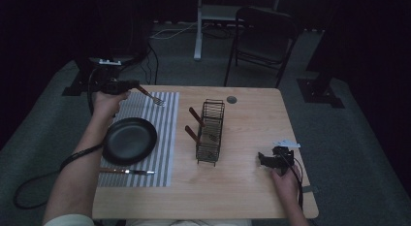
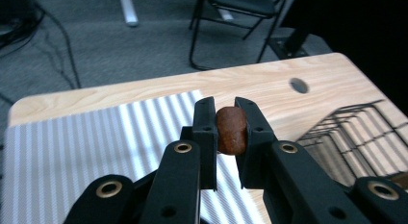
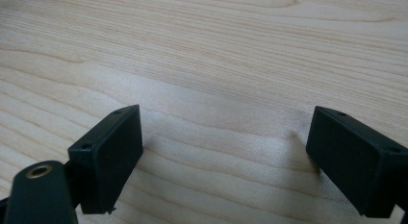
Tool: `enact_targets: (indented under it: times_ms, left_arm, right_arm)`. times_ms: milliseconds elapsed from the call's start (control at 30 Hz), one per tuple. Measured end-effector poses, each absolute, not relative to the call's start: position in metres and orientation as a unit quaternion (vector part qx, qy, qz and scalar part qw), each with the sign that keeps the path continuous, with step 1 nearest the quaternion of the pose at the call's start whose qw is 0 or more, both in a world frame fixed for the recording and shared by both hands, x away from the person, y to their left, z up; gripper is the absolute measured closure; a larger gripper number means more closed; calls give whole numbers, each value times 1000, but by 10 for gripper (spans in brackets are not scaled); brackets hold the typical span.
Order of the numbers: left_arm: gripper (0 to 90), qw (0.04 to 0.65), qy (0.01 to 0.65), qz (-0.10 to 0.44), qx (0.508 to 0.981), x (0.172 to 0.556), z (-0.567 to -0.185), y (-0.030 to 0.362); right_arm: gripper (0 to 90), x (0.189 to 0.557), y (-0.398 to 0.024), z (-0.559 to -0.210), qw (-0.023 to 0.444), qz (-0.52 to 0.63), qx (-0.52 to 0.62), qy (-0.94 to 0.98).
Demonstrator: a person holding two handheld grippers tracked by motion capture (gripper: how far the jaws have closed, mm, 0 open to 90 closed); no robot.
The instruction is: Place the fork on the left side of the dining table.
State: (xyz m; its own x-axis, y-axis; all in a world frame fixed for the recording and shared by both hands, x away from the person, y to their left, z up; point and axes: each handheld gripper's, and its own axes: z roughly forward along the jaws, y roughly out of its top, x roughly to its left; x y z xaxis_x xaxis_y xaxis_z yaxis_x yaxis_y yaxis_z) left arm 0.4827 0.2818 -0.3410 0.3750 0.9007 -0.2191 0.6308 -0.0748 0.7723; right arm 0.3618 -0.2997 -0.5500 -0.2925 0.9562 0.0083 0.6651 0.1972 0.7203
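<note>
My left gripper (image 1: 130, 88) is shut on the brown wooden handle (image 2: 231, 129) of a fork (image 1: 156, 100), held over the far edge of the striped placemat (image 1: 165, 138). In the left gripper view, the handle's rounded end sits pinched between the two black pads (image 2: 207, 123). The tines point right, just above the mat. A black plate (image 1: 130, 140) lies on the mat below my left hand, and a knife (image 1: 127, 171) lies along the mat's near edge. My right gripper (image 1: 264, 160) rests low over bare wood at the right, open with nothing between its fingers (image 3: 108, 156).
A black wire rack (image 1: 211, 131) stands mid-table with two brown-handled utensils (image 1: 195, 118) sticking out to its left. A round cable hole (image 1: 231, 99) is in the tabletop behind the rack. A folding chair (image 1: 264, 39) stands beyond the table's far edge.
</note>
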Motion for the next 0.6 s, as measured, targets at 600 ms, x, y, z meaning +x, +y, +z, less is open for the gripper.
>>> enact_targets:
  times_ms: [600]
  left_arm:
    - [805,406,583,122,693,494,-398,311]
  right_arm:
    - [122,362,-300,-550,230,317,550,738]
